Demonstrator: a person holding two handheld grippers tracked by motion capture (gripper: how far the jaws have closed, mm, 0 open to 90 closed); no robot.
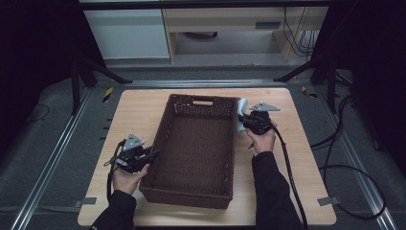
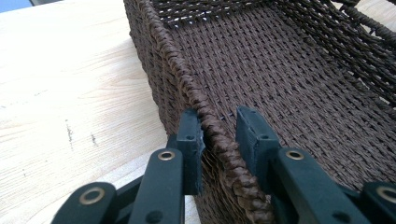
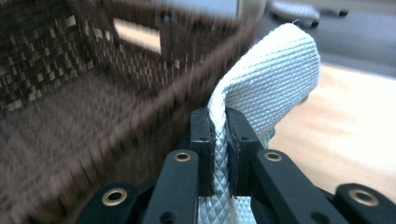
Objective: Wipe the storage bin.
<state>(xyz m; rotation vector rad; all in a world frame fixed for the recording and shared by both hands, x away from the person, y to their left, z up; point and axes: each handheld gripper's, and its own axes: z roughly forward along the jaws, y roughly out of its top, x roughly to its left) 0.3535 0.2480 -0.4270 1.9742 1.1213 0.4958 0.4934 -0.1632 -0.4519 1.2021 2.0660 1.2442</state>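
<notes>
Right gripper view: my right gripper point(image 3: 219, 154) is clamped tight on a fold of pale grey-white woven cloth point(image 3: 275, 74), pads pinching it flat, the rest of the cloth arching up and over to the right of the jaws. Brown wicker basket point(image 3: 84, 107) sits blurred just left of the jaws, its handle cutout point(image 3: 137, 35) up top; light wood table point(image 3: 345, 140) to the right.

Left gripper view: my left gripper point(image 2: 219, 140) has its jaws astride the braided rim point(image 2: 187, 79) of the basket's side wall, one jaw outside the wall, one inside. Outer finger point(image 2: 189, 140) is against the rim; I see a small gap at the inner one, so I can't tell if it's truly pinching. Narrow opening either way. Woven basket floor point(image 2: 289, 79) spreads to the right, table top point(image 2: 70, 93) to the left.

High view: left gripper point(image 1: 152, 154) is at the basket's left wall near the front corner. Right gripper point(image 1: 241, 120) holds the cloth point(image 1: 242, 108) at the basket's right rim, close to the far right corner. Basket point(image 1: 184, 191) lies lengthwise mid-table point(image 1: 129, 110), nothing inside it that I can see.
</notes>
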